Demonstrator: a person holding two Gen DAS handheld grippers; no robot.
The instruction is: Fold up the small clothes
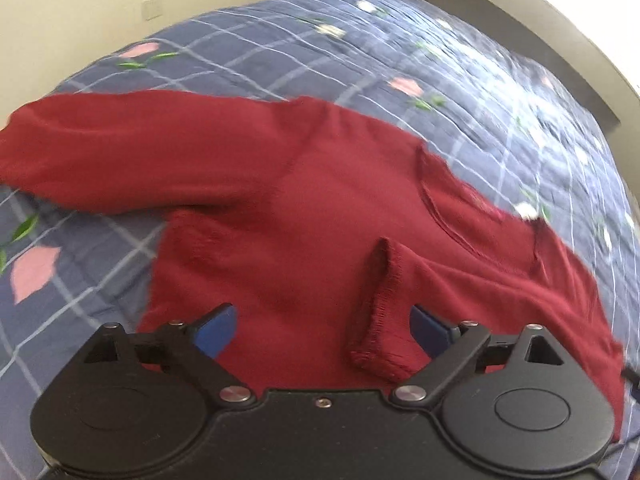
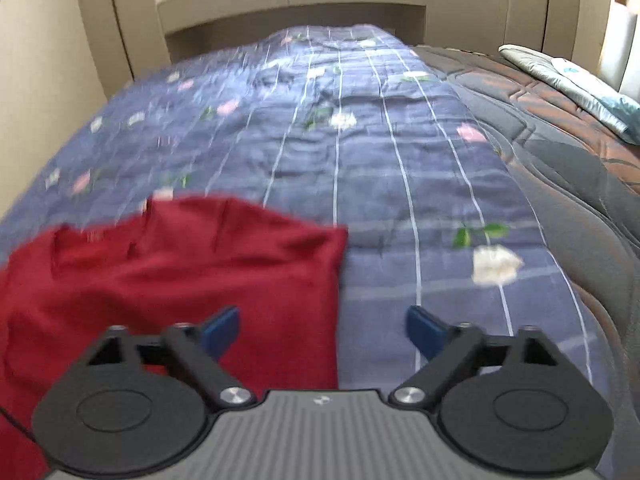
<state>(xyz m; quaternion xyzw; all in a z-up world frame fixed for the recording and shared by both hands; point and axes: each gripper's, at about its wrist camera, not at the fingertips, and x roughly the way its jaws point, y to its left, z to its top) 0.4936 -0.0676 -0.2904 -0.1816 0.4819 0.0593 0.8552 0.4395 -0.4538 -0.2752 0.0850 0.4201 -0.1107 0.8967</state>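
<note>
A small dark red knit sweater (image 1: pixel 320 208) lies flat on the bed. One sleeve (image 1: pixel 120 152) stretches out to the left. The other sleeve is folded in over the body, and its ribbed cuff (image 1: pixel 380 312) lies between the fingers of my left gripper (image 1: pixel 322 332), which is open and empty just above the sweater. In the right wrist view the sweater (image 2: pixel 180 280) fills the lower left. My right gripper (image 2: pixel 322 332) is open and empty over the sweater's right edge.
The sweater lies on a blue plaid quilt with pink and white flowers (image 2: pixel 360 152). A dark brown quilted cover (image 2: pixel 560 128) and a pale pillow (image 2: pixel 568 80) lie to the right. A beige headboard (image 2: pixel 288 4) and walls lie beyond.
</note>
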